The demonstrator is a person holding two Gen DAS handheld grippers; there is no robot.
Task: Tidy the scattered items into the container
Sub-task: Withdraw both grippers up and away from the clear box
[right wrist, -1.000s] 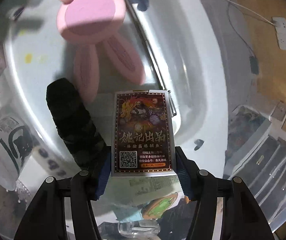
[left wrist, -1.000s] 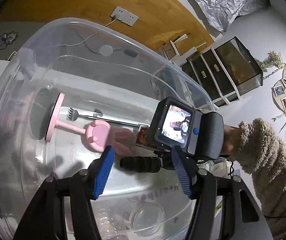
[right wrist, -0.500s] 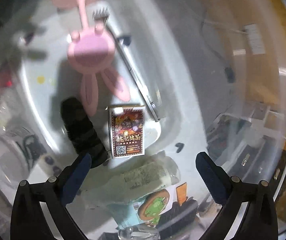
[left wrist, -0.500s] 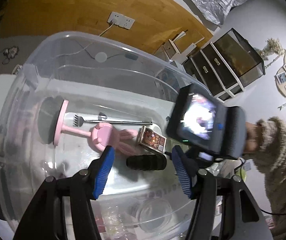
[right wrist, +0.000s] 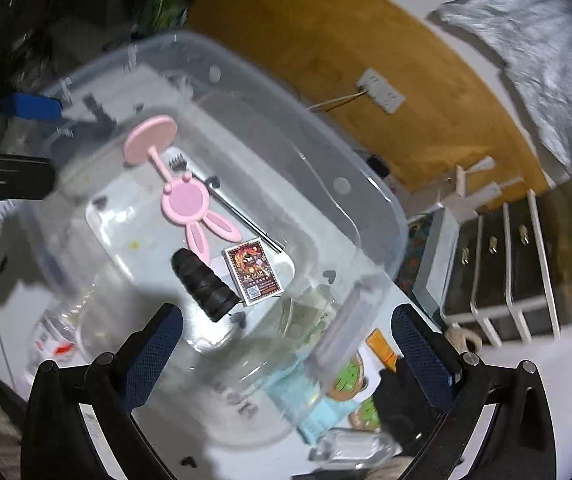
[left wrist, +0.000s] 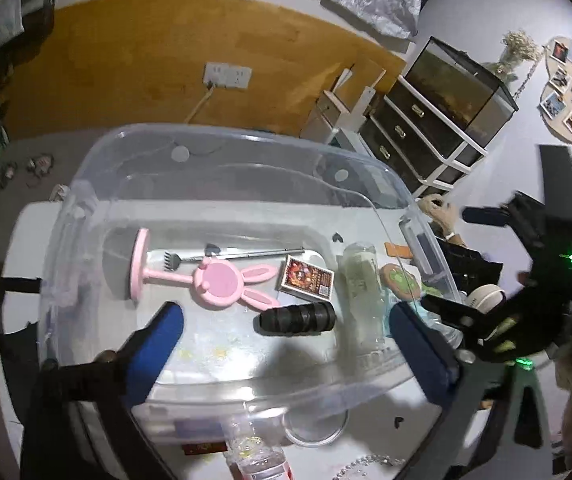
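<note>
White table [left wrist: 26, 232] carries clear container [left wrist: 222, 144]; plastic bottle [left wrist: 258, 456], round coasters [right wrist: 350, 376] alongside

I note a clear bin [left wrist: 222, 148] ahead of my left claw [left wrist: 282, 332], whose pads [left wrist: 158, 336] are blue. Inside: pink rabbit stand [left wrist: 222, 282], black roll [left wrist: 296, 318], dark red card box [left wrist: 306, 280] with printed figures, silver scratcher [left wrist: 246, 255]. Floor [left wrist: 146, 60] beyond: ochre.

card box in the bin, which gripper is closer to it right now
Hard to call; neither clearly. Both the left gripper and the right gripper hang open above the bin, with the card box lying flat on its floor.
</note>
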